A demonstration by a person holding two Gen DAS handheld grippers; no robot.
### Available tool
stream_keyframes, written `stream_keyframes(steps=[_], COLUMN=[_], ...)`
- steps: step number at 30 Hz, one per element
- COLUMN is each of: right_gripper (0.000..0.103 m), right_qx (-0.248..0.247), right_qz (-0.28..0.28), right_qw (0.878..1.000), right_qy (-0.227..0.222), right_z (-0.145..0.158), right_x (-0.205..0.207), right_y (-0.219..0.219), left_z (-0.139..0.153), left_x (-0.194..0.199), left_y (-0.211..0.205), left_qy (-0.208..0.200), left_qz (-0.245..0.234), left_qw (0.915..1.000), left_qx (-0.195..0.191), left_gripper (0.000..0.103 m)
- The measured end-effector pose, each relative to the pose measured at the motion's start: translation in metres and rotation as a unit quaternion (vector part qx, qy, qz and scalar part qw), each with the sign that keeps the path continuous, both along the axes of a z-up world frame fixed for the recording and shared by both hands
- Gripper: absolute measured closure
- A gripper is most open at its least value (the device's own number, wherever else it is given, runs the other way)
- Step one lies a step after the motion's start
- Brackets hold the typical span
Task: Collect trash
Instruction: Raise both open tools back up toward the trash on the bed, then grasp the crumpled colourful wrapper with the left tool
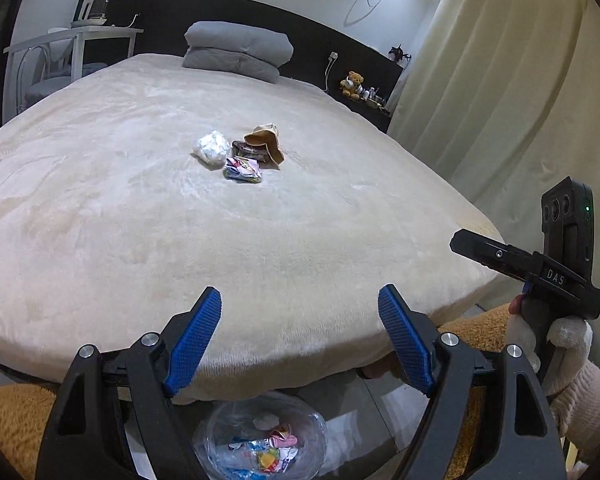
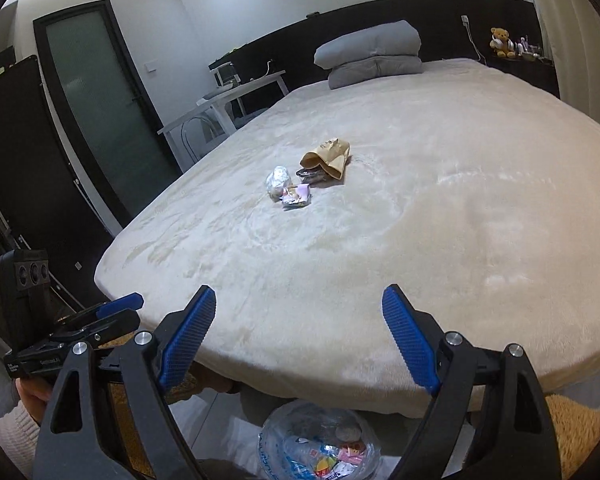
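Observation:
A small pile of trash lies mid-bed: a crumpled white wad [image 1: 210, 147] [image 2: 278, 181], a colourful wrapper [image 1: 243, 169] [image 2: 296, 197], a dark wrapper [image 1: 247, 149] [image 2: 311, 175] and a brown paper bag [image 1: 265, 141] [image 2: 329, 155]. A clear plastic bag [image 1: 260, 436] [image 2: 320, 444] with several wrappers inside sits on the floor below the bed's near edge. My left gripper [image 1: 300, 312] is open and empty over the bed edge, far from the pile. My right gripper [image 2: 299, 312] is open and empty too; it shows from the side in the left wrist view [image 1: 480, 248].
The cream blanket [image 1: 140, 220] covers the bed. A folded grey duvet [image 1: 236, 50] lies at the headboard. A white desk [image 1: 72, 40] stands at the bed's left, a teddy bear [image 1: 352, 84] on a shelf at its right, curtains [image 1: 500, 80] beyond.

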State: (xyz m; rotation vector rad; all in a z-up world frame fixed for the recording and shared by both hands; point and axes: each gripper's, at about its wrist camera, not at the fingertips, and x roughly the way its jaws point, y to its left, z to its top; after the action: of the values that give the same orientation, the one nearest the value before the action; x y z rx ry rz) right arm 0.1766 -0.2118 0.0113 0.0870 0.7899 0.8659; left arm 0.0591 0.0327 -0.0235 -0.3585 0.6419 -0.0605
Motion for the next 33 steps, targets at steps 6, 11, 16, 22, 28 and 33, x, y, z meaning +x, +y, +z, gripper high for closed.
stream_keyframes(steps=[6,11,16,22,28,33], right_gripper=[0.019,0.019,0.015,0.015,0.015,0.015], right_qx=[0.009,0.014,0.015,0.024,0.021,0.030], right_qz=[0.004,0.003,0.007,0.003,-0.004,-0.003], right_qw=[1.000,0.999,0.997,0.996,0.994,0.992], right_qy=[0.013,0.034,0.074,0.091,0.105,0.124], right_z=[0.007,0.007,0.002,0.002,-0.002,-0.004], right_x=[0.055,0.097,0.134,0.161,0.175,0.178], right_y=[0.026,0.039,0.049,0.056,0.058,0.059], left_z=[0.010,0.003,-0.016,-0.035,-0.052,-0.061], left_x=[0.059,0.122,0.181,0.241,0.278,0.292], left_y=[0.013,0.028,0.044,0.052,0.057,0.062], left_qy=[0.018,0.050,0.094,0.132,0.174,0.186], left_qz=[-0.013,-0.013,-0.004,-0.002,0.025,0.033], left_qw=[0.9995,0.9975,0.9946,0.9899,0.9806,0.9773], left_qx=[0.023,0.048,0.042,0.050,0.088,0.095], left_gripper=[0.024,0.024,0.024,0.024,0.024,0.040])
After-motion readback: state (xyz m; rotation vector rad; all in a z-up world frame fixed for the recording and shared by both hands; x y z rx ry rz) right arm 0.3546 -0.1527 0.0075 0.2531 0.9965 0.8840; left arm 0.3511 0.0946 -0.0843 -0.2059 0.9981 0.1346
